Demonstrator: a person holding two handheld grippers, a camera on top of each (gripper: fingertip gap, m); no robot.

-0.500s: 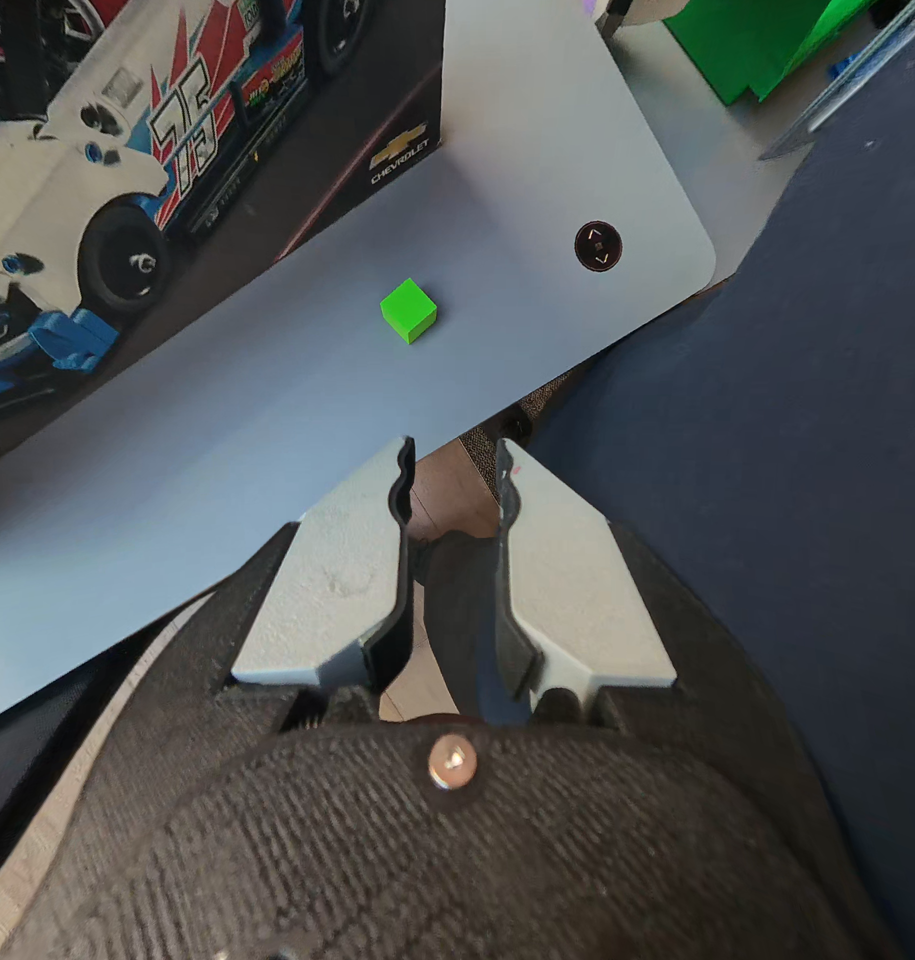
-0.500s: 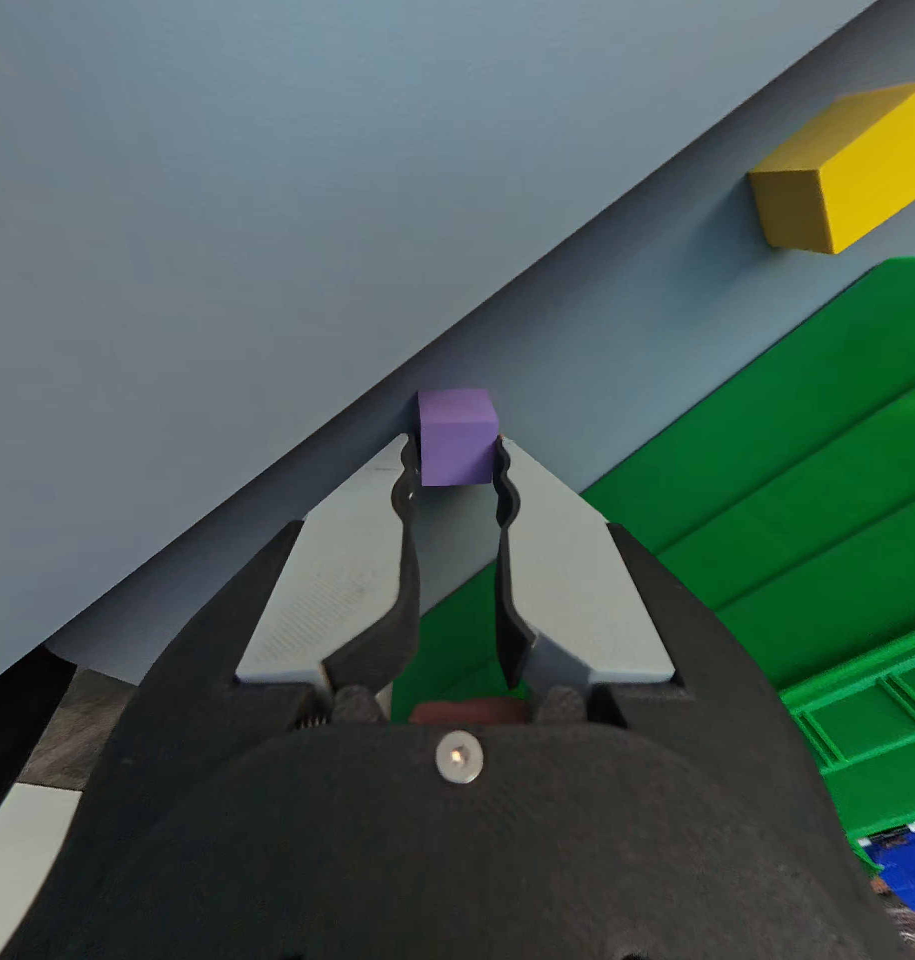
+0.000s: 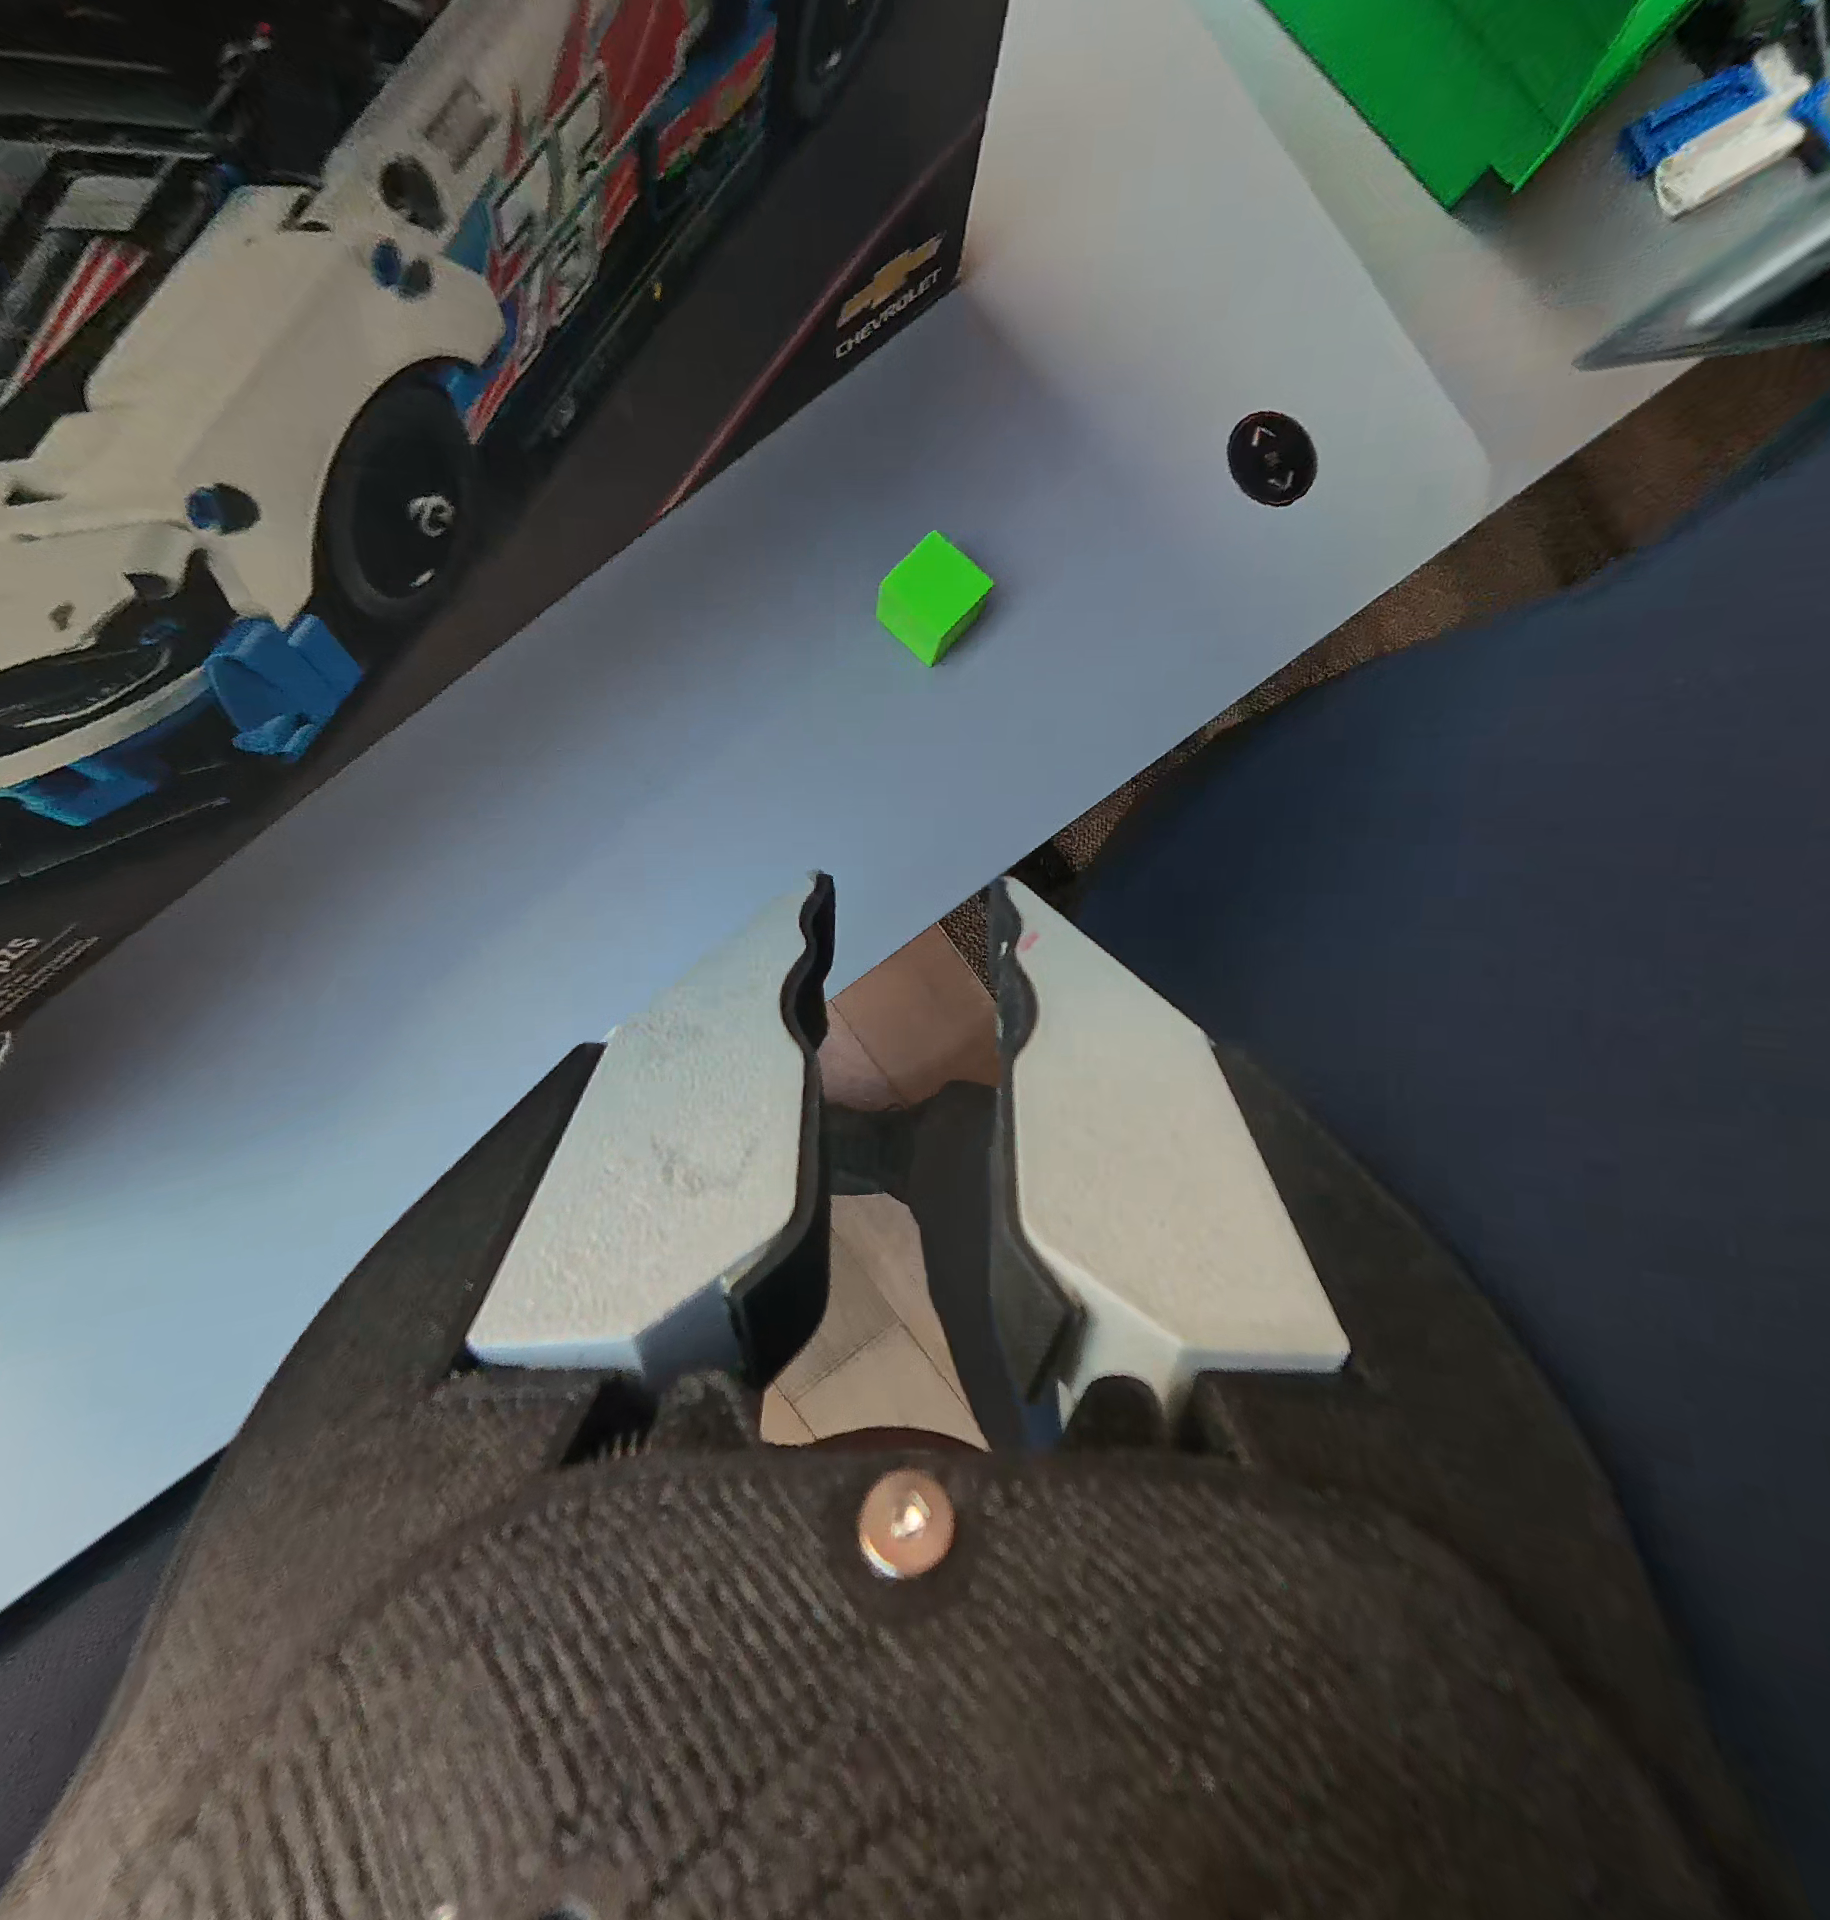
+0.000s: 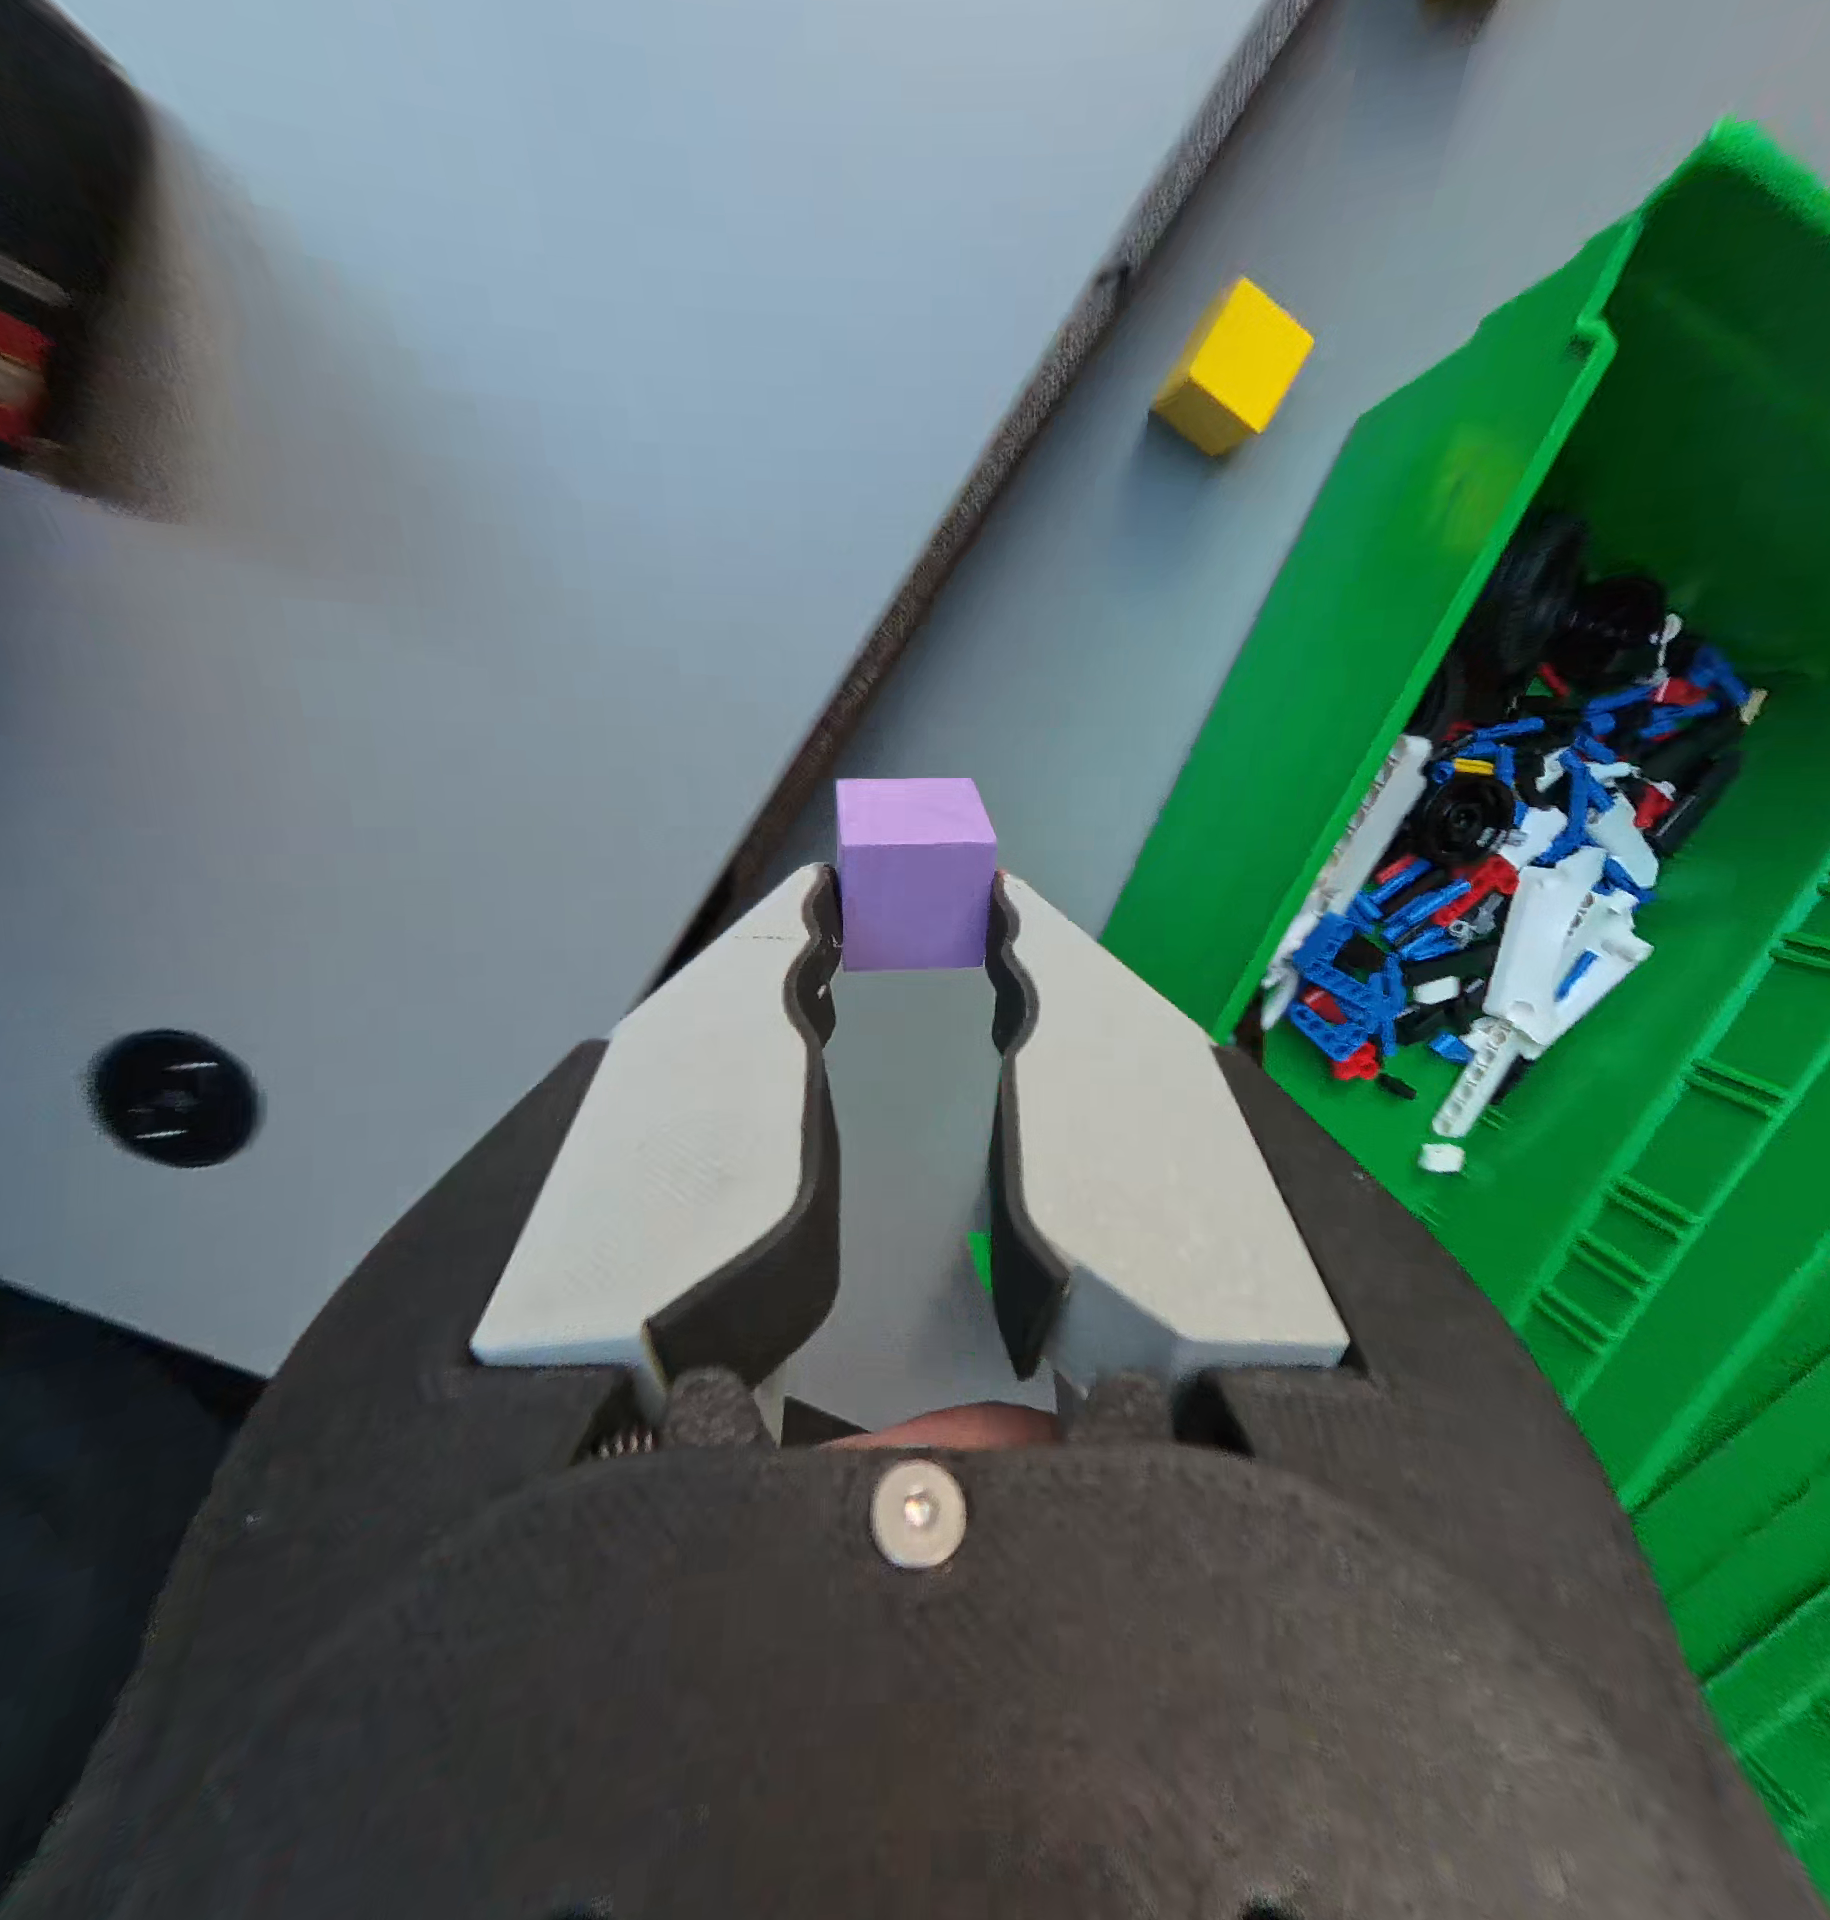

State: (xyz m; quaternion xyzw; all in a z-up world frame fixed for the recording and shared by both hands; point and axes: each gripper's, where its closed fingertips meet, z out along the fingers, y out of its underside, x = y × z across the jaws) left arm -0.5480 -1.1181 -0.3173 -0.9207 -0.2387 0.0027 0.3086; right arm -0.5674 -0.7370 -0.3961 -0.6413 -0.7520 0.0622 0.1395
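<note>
Now right gripper [image 4: 913, 894] clamps the purple cube [image 4: 913, 878] at its fingertips, higher off the desk [image 4: 475, 416] than a moment ago with green bin [image 4: 1410, 727] newly alongside, while left gripper [image 3: 911, 914] hangs empty, jaws parted, short of green cube [image 3: 934, 597].

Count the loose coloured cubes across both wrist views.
3. Green cube on the grey tabletop ahead of the empty left gripper; purple cube clamped in the right gripper; yellow block beside the green bin. Others may be hidden.
</note>
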